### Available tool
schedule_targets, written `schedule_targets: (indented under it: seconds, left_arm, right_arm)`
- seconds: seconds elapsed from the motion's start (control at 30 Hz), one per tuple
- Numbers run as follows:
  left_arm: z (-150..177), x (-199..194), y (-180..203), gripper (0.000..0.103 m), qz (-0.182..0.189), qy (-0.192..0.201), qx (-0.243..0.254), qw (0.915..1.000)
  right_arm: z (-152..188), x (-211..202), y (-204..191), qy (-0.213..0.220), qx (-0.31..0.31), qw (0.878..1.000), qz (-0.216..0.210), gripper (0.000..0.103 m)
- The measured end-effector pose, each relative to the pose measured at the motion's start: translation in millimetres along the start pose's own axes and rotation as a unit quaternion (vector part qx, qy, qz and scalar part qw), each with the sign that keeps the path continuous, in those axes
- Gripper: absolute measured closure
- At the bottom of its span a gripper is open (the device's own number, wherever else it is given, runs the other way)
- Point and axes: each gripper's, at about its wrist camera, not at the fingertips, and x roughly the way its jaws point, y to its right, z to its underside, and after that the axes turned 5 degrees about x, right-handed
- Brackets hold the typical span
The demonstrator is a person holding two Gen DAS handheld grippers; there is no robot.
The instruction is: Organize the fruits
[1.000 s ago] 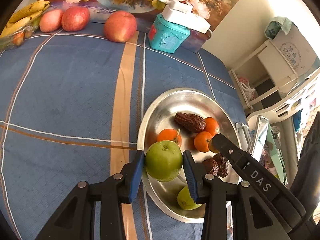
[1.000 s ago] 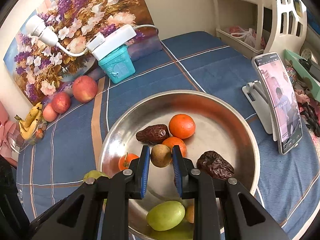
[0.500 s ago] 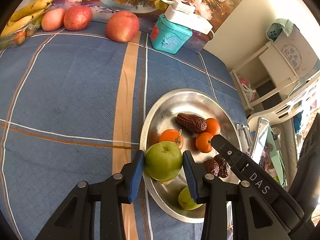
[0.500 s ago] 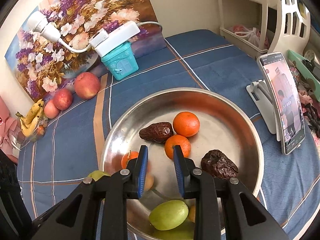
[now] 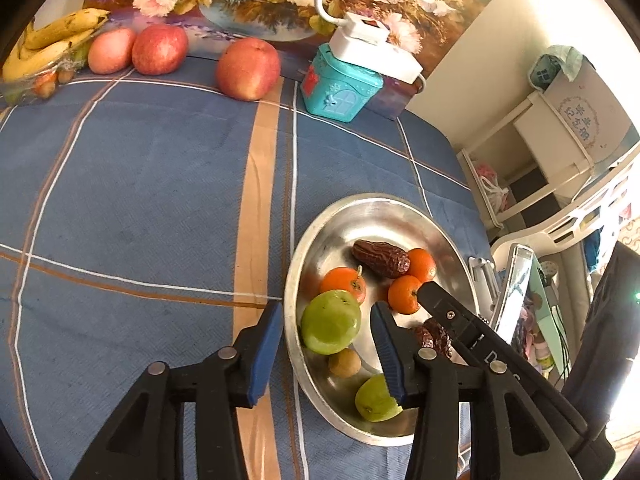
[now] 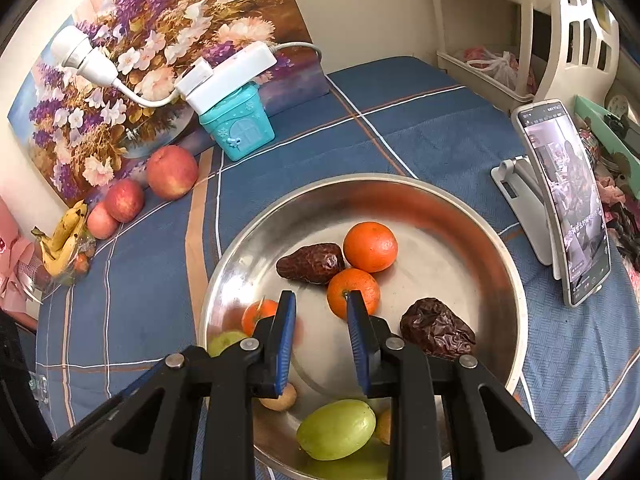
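Note:
A steel bowl on the blue cloth holds oranges, dates, a green fruit and a small brown fruit. My left gripper is open over the bowl's near rim; a green apple sits between its fingers with gaps on both sides. My right gripper is open and empty above the bowl; its fingers show in the left wrist view.
Three red apples and bananas lie at the back by a flower painting. A teal house-shaped box carries a white power strip. A phone on a stand is right of the bowl.
My right gripper let go of the small brown fruit, which now lies in the bowl. My left gripper opened, releasing the green apple at the bowl's rim.

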Motion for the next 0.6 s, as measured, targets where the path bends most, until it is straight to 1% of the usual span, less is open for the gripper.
schedule_targets:
  seconds: [0.03, 0.1, 0.13, 0.17, 0.2, 0.27, 0.33, 0.43, 0.5, 0.53, 0.57, 0.6]
  left_arm:
    - [-1, -1, -2, 0.053, -0.006, 0.001, -0.003, 1.0]
    - [-2, -5, -6, 0.047, -0.025, 0.005, -0.005, 0.9997]
    - [-3, -7, -9, 0.041, -0.043, 0.009, -0.005, 0.999]
    - [-3, -9, -12, 0.038, -0.056, 0.009, -0.007, 0.9984]
    - [-4, -10, -16, 0.037, -0.071, 0.008, -0.011, 0.9974]
    - [-3, -10, -26, 0.031, -0.109, -0.002, -0.026, 0.9937]
    - [-2, -9, -40, 0.03, -0.143, -0.012, -0.044, 0.9886]
    - [-1, -8, -56, 0.027, -0.167, -0.022, -0.06, 0.9838]
    - [0, -9, -62, 0.025, -0.177, -0.022, -0.064, 0.982]
    - [0, -9, -64, 0.021, -0.182, -0.021, -0.065, 0.981]
    - [0, -10, -65, 0.013, -0.188, -0.018, -0.064, 0.98]
    - [0, -11, -65, 0.01, -0.191, -0.016, -0.062, 0.9794]
  right_arm:
    - [0, 0, 0, 0.0, 0.0, 1.0, 0.0, 0.076]
    - [0, 0, 0, -0.001, -0.001, 1.0, -0.001, 0.076]
    - [0, 0, -1, -0.002, -0.001, 1.0, -0.001, 0.076]
    - [0, 0, -1, -0.002, -0.002, 1.0, -0.002, 0.076]
    - [0, 1, -1, -0.003, -0.002, 1.0, -0.002, 0.076]
    - [1, 1, -2, -0.005, -0.003, 1.0, -0.003, 0.076]
    - [2, 3, -2, -0.008, -0.004, 1.0, -0.005, 0.076]
    - [3, 6, -7, -0.016, -0.014, 1.0, -0.005, 0.076]
    - [4, 9, -11, -0.021, -0.027, 0.999, -0.001, 0.074]
    - [5, 10, -13, -0.023, -0.033, 0.999, 0.001, 0.068]
    - [6, 11, -16, -0.023, -0.038, 0.999, 0.002, 0.063]
    - [7, 11, -17, -0.025, -0.042, 0.999, 0.002, 0.063]
